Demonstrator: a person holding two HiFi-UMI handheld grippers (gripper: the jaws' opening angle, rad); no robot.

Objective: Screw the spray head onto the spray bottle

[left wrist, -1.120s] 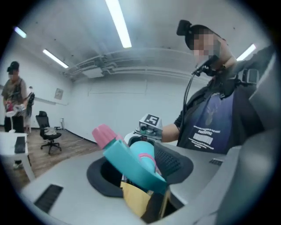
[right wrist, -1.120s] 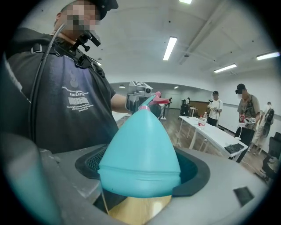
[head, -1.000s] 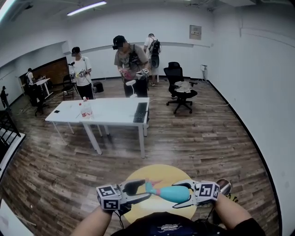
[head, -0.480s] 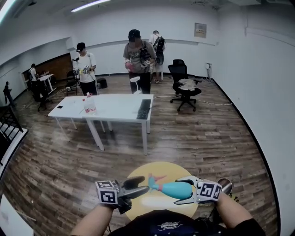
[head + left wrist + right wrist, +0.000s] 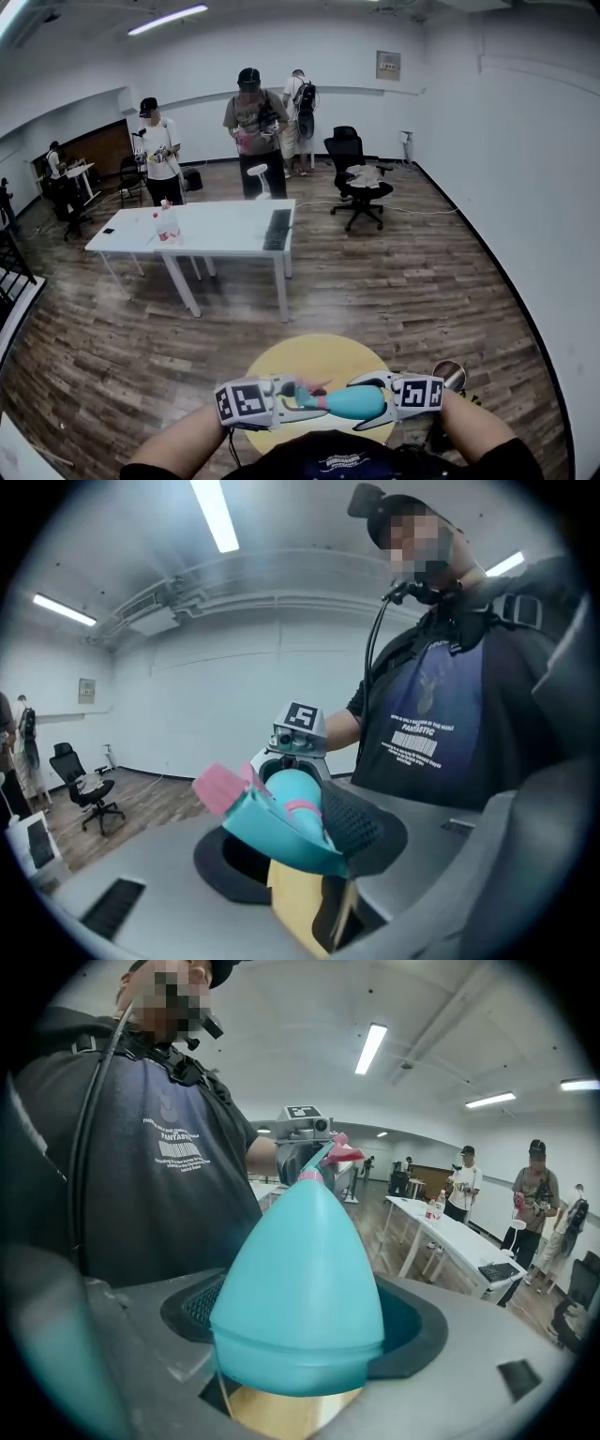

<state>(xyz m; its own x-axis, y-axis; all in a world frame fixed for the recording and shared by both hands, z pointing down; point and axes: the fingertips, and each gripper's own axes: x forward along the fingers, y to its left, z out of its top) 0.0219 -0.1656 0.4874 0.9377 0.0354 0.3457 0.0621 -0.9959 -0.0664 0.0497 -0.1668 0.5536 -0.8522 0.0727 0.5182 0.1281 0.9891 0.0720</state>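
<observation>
Over the round yellow table (image 5: 319, 354) I hold a teal spray bottle (image 5: 358, 403) on its side, my right gripper (image 5: 367, 405) shut on its wide body (image 5: 300, 1279). The teal spray head (image 5: 302, 397) with its pink trigger (image 5: 217, 787) sits at the bottle's neck, pointing left. My left gripper (image 5: 291, 401) is closing on that spray head (image 5: 272, 813), and the dotted black pad (image 5: 361, 825) touches it. The right gripper view shows the left gripper (image 5: 305, 1138) beyond the bottle's tip.
A white table (image 5: 220, 234) with bottles (image 5: 165, 223) and a keyboard (image 5: 275, 228) stands further out. Several people stand behind it. A black office chair (image 5: 356, 178) is at the back right. Wood floor lies all round the yellow table.
My left gripper has slid right onto the spray head, and its jaws have gone from wide apart to narrow around it. The right gripper and bottle have hardly moved.
</observation>
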